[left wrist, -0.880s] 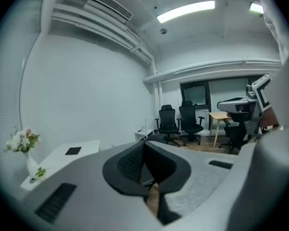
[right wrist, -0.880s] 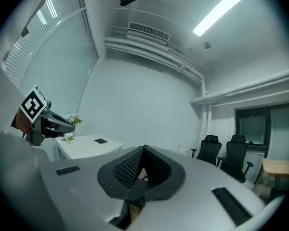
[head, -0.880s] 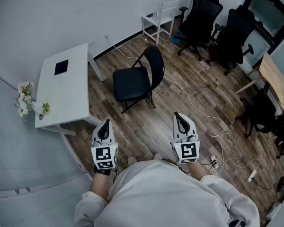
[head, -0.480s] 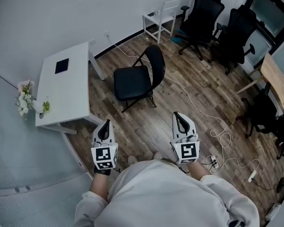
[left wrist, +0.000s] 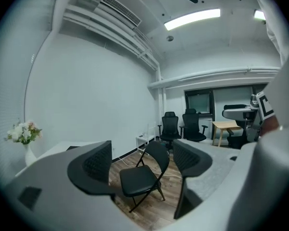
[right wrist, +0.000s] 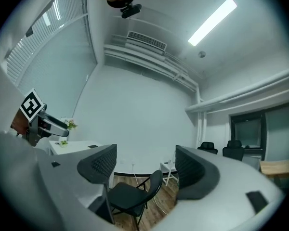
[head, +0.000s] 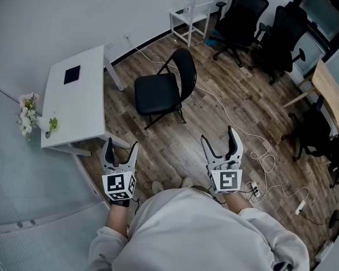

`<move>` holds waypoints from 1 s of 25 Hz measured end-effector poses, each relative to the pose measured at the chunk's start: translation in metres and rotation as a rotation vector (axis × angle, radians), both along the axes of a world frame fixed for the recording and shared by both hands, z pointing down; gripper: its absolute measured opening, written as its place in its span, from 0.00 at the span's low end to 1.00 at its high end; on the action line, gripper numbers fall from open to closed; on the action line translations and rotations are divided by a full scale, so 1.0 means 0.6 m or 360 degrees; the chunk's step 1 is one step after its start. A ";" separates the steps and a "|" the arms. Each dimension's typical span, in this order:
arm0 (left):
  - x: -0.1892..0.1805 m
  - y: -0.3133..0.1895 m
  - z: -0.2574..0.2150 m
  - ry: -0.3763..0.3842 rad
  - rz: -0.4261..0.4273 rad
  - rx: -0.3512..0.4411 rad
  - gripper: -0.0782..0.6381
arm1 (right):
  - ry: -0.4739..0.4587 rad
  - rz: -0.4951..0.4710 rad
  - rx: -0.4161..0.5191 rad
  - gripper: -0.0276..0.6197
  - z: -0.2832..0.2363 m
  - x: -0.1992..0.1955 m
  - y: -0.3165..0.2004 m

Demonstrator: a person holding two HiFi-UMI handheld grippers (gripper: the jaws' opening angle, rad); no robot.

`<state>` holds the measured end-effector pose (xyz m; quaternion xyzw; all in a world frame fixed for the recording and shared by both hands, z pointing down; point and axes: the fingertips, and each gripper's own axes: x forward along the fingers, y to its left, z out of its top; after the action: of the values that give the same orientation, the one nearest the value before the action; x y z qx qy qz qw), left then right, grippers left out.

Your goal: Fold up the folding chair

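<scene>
A black folding chair (head: pixel 161 89) stands unfolded on the wooden floor, its seat toward the white table and its backrest to the right. My left gripper (head: pixel 121 145) and right gripper (head: pixel 218 137) are held side by side close to my body, well short of the chair, both open and empty. In the left gripper view the chair (left wrist: pixel 142 174) shows between the spread jaws of the left gripper (left wrist: pixel 142 161), far off. In the right gripper view the chair (right wrist: pixel 130 194) sits low between the jaws of the right gripper (right wrist: pixel 144 170).
A white table (head: pixel 73 103) stands left of the chair, with a flower vase (head: pixel 27 114) beside it. A white cable (head: pixel 237 129) trails over the floor to a power strip (head: pixel 254 192). Black office chairs (head: pixel 243 16), a white stool (head: pixel 189 18) and a wooden desk (head: pixel 330 95) stand farther back.
Both grippers' jaws, together in the earlier frames, now stand spread wide. The grippers have stayed near my body and the chair has not moved.
</scene>
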<state>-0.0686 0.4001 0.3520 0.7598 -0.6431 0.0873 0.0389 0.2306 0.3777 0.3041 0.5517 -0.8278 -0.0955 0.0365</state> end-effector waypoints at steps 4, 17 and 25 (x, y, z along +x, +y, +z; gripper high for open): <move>0.000 -0.004 0.007 -0.0003 -0.0020 -0.0021 0.66 | -0.0026 -0.0014 -0.0015 0.62 0.014 0.011 -0.003; 0.064 -0.016 0.025 -0.0043 -0.0137 -0.0082 0.66 | 0.0043 -0.0143 -0.0122 0.62 0.061 0.079 -0.040; 0.043 -0.082 0.059 -0.0024 -0.0147 -0.0133 0.66 | 0.0086 -0.0148 -0.0183 0.61 0.076 0.061 -0.108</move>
<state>-0.0429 0.3508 0.3873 0.7264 -0.6735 0.1178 0.0698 0.2671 0.3128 0.3500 0.5069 -0.8553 -0.0643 0.0859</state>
